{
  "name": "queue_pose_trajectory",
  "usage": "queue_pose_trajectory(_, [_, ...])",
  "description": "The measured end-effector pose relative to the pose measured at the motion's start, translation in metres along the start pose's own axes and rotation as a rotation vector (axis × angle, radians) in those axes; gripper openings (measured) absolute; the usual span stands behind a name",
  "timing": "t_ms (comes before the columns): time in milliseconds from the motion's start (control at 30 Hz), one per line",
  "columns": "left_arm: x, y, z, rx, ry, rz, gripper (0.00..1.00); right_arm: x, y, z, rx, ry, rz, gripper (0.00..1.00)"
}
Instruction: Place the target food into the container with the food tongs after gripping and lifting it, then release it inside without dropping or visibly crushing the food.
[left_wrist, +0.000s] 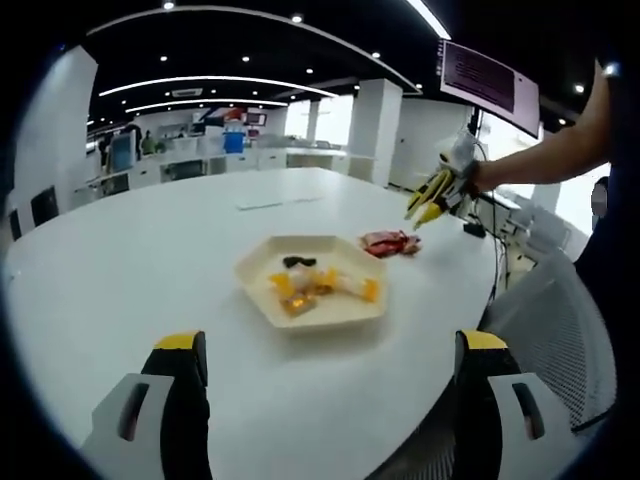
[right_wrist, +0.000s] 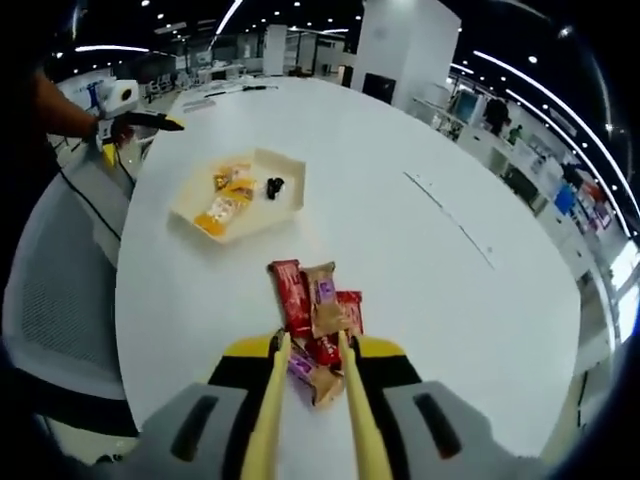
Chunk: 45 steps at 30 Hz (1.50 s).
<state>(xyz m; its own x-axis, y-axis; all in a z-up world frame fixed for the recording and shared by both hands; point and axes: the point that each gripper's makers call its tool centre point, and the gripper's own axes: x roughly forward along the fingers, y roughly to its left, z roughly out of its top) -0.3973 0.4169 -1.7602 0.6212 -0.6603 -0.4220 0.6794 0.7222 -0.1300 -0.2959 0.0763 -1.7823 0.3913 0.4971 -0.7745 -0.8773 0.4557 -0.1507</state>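
A cream hexagonal tray (left_wrist: 262, 300) (right_wrist: 291, 203) lies on the white table and holds yellow and orange snack packets and one small dark item. A pile of red and brown snack packets (left_wrist: 390, 242) (right_wrist: 318, 305) lies on the table beside it. My right gripper (right_wrist: 315, 350) (left_wrist: 450, 180) is shut on yellow food tongs (right_wrist: 280, 400) (left_wrist: 428, 200). The tong tips stand apart at the near end of the pile, one on each side of a brown packet. My left gripper (left_wrist: 332, 345) (right_wrist: 130, 120) is open and holds nothing, in front of the tray near the table edge.
The round white table (left_wrist: 130, 260) curves away close on the near side. A grey mesh chair (left_wrist: 560, 320) (right_wrist: 50, 290) stands against that edge. Flat strips (left_wrist: 260, 205) lie farther out on the table. A person's arm (left_wrist: 560, 140) reaches in behind the right gripper.
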Motion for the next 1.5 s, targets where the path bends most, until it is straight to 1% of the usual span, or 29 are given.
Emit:
queue_pose_trajectory(100, [0.0,0.0,-0.001,-0.003,0.006,0.002,1.0,0.008,-0.005,-0.003,0.008,0.013,-0.013,0.27])
queue_pose_trajectory(200, [0.0,-0.001,-0.001,-0.001,0.006,0.0,1.0,0.016,-0.008,-0.006,-0.011,0.036,-0.016,0.27])
queue_pose_trajectory(367, [0.0,-0.001,0.0,-0.006,0.004,0.003,1.0,0.026,-0.011,-0.015,-0.002,0.058,-0.004,0.27])
queue_pose_trajectory(533, [0.001,0.0,-0.001,-0.007,0.008,0.002,1.0,0.032,-0.007,-0.023,0.017,0.077,0.013,0.25])
queue_pose_trajectory(567, [0.001,-0.001,0.0,-0.006,0.008,-0.001,1.0,0.032,-0.003,-0.022,0.042,0.08,0.031,0.25])
queue_pose_trajectory(633, [0.001,-0.001,0.0,-0.008,0.008,-0.001,1.0,0.034,-0.003,-0.023,0.016,0.094,0.031,0.25])
queue_pose_trajectory(667, [0.001,0.0,0.0,-0.011,0.008,0.001,1.0,0.035,-0.004,-0.027,0.003,0.113,0.027,0.25])
queue_pose_trajectory(767, [0.001,0.002,0.0,-0.028,0.004,0.006,0.99,0.038,0.0,-0.035,-0.001,0.139,0.037,0.25])
queue_pose_trajectory(800, [0.0,0.003,0.0,-0.033,0.002,0.008,0.99,0.038,0.0,-0.034,-0.001,0.128,0.034,0.25])
queue_pose_trajectory(833, [0.0,0.003,0.0,-0.034,0.001,0.008,0.99,0.039,-0.001,-0.03,0.023,0.103,0.023,0.26])
queue_pose_trajectory(867, [0.0,0.002,0.0,-0.036,0.0,0.009,0.99,0.038,-0.003,-0.027,0.078,0.081,0.022,0.26])
queue_pose_trajectory(900, [0.0,0.002,0.001,-0.037,0.0,0.01,0.99,0.036,-0.005,-0.027,0.081,0.082,0.017,0.26])
queue_pose_trajectory(1000, [0.0,0.004,0.0,-0.038,-0.001,0.011,0.99,0.037,-0.002,-0.028,0.072,0.098,0.032,0.26])
queue_pose_trajectory(1067, [0.0,0.003,0.0,-0.039,0.0,0.011,0.99,0.039,0.002,-0.029,0.087,0.104,0.051,0.26])
queue_pose_trajectory(1100, [0.0,0.003,0.0,-0.039,0.0,0.012,0.99,0.04,0.004,-0.031,0.075,0.119,0.053,0.26])
queue_pose_trajectory(1133, [0.0,0.004,0.0,-0.04,0.0,0.014,0.99,0.04,0.003,-0.031,0.07,0.121,0.051,0.26])
queue_pose_trajectory(1167, [0.0,0.004,0.0,-0.043,-0.001,0.015,0.99,0.041,0.0,-0.03,0.101,0.112,0.04,0.26])
queue_pose_trajectory(1267, [-0.001,0.005,-0.001,-0.051,0.001,0.018,0.99,0.041,0.002,-0.03,0.099,0.114,0.044,0.25])
queue_pose_trajectory(1433, [-0.001,0.005,0.0,-0.054,-0.005,0.018,0.99,0.042,0.003,-0.031,0.119,0.136,0.031,0.2])
queue_pose_trajectory(1467, [-0.001,0.006,0.0,-0.056,-0.005,0.019,0.99,0.042,0.002,-0.031,0.143,0.146,0.027,0.19])
queue_pose_trajectory(1500, [-0.001,0.006,-0.001,-0.058,-0.004,0.02,0.99,0.042,0.0,-0.031,0.15,0.152,0.022,0.19])
